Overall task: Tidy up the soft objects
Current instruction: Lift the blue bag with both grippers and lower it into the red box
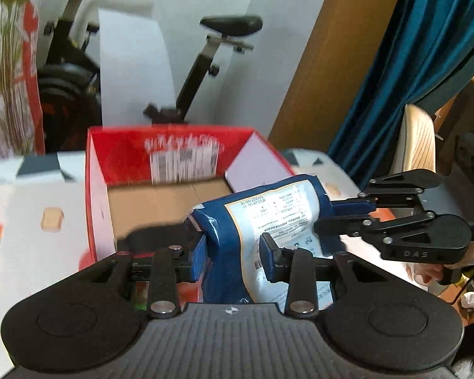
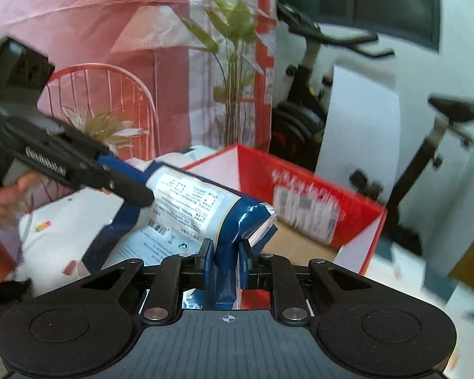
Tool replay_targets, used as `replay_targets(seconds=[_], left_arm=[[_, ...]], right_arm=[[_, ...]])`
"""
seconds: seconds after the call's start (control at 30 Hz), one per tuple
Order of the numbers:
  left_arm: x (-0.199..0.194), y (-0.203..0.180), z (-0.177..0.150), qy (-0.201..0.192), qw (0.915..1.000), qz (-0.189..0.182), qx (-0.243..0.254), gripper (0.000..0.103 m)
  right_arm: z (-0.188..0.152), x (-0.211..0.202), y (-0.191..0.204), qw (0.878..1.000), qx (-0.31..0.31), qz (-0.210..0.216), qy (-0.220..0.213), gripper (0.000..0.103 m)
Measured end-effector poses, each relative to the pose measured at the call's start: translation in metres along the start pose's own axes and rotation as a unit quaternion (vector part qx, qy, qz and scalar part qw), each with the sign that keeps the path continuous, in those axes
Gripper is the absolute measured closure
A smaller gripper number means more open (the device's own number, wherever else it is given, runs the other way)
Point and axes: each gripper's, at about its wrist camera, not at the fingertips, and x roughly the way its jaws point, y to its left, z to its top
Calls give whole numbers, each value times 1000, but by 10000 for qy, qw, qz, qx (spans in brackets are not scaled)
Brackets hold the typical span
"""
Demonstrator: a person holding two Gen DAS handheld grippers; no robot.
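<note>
Over the white patterned tabletop point(image 1: 25, 221), a blue and white snack bag point(image 1: 268, 218) hangs in the air, pinched from both ends. On the left, the red cardboard box point(image 1: 117, 154) sits open on the table, brown floor bare inside, a blurred shipping label on its far wall. Just right of it and nearer the camera is the bag, printed back panel facing up. The left gripper point(image 1: 230, 252) has its jaws at a middling width, clamped around a bunched section of the bag. Further right, the right gripper point(image 1: 324, 218) reaches in from the side, its black fingers set against the bag's other end. From the right wrist view, the right gripper point(image 2: 224, 259) stands narrow, pads squeezing a crumpled fold of blue film, and the left gripper point(image 2: 142, 194) comes in from the left, a hand point(image 2: 3, 189) behind it. Behind the box, an exercise bike point(image 1: 205, 63) stands blurred against the wall.
</note>
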Motion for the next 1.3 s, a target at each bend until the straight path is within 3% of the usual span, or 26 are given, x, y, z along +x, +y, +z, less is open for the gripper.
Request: replay_targets(seconds=[0.33, 0.6, 0.7, 0.83, 1.0, 1.3], left_arm=[[5, 2, 63, -678, 9966, 415, 231, 65], [33, 18, 91, -1061, 9913, 771, 148, 68], [49, 25, 91, -1103, 9902, 851, 35, 68], [77, 33, 81, -741, 9931, 904, 18, 68], [107, 44, 63, 35, 9966, 806, -141, 69], [141, 62, 51, 1133, 9904, 759, -247, 69]], right_arm=[[44, 44, -4, 9879, -1341, -778, -19, 89], [57, 82, -16, 9769, -1541, -1418, -434, 91], [53, 97, -22, 9754, -1570, -1501, -381, 91], [38, 118, -31, 9810, -1423, -1321, -1, 91], [18, 137, -42, 9907, -782, -888, 675, 92], [11, 166, -61, 9867, 242, -472, 1535, 92]])
